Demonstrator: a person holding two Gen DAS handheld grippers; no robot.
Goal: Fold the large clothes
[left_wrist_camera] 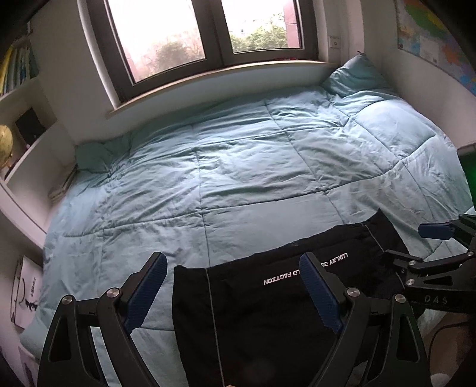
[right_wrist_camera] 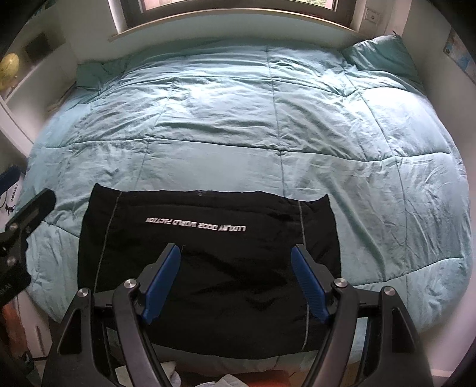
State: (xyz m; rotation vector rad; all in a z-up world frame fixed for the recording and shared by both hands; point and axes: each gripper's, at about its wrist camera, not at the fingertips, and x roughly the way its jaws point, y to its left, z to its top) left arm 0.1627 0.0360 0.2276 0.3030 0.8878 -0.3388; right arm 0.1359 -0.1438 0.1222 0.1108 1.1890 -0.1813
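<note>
The right gripper point(right_wrist_camera: 235, 279) fills the lower middle of the right wrist view, its blue-padded fingers point(right_wrist_camera: 162, 282) spread wide with nothing between them, hovering over the near half of the black garment point(right_wrist_camera: 208, 253). The left gripper point(left_wrist_camera: 232, 293) is likewise spread and empty at the bottom of the left wrist view, above the garment's left portion point(left_wrist_camera: 267, 312). Neither claw looks to be touching cloth — both seem poised above it, probably to choose a hem or corner for the next fold.

The garment lies in the lower centre of the right view as a tidy rectangle, white lettering point(right_wrist_camera: 196, 225) reading upside down, pale seam lines running down each side. It looks already folded narrower, so a fold across its length likely comes next. It sits flat at the near edge of the bed, within easy reach of both tools.

Beyond it the teal quilt point(right_wrist_camera: 267, 119) stretches to the top of the frame, bare and rumpled — a soft surface where pads may pinch bedding along with cloth. A pillow point(right_wrist_camera: 383, 56) lies at upper right, the window sill point(right_wrist_camera: 238, 26) along the top, shelves with a yellow globe point(right_wrist_camera: 9, 68) at upper left. None of these crowd the work; only each gripper intruding at the other's frame edge warns of a possible clash.
</note>
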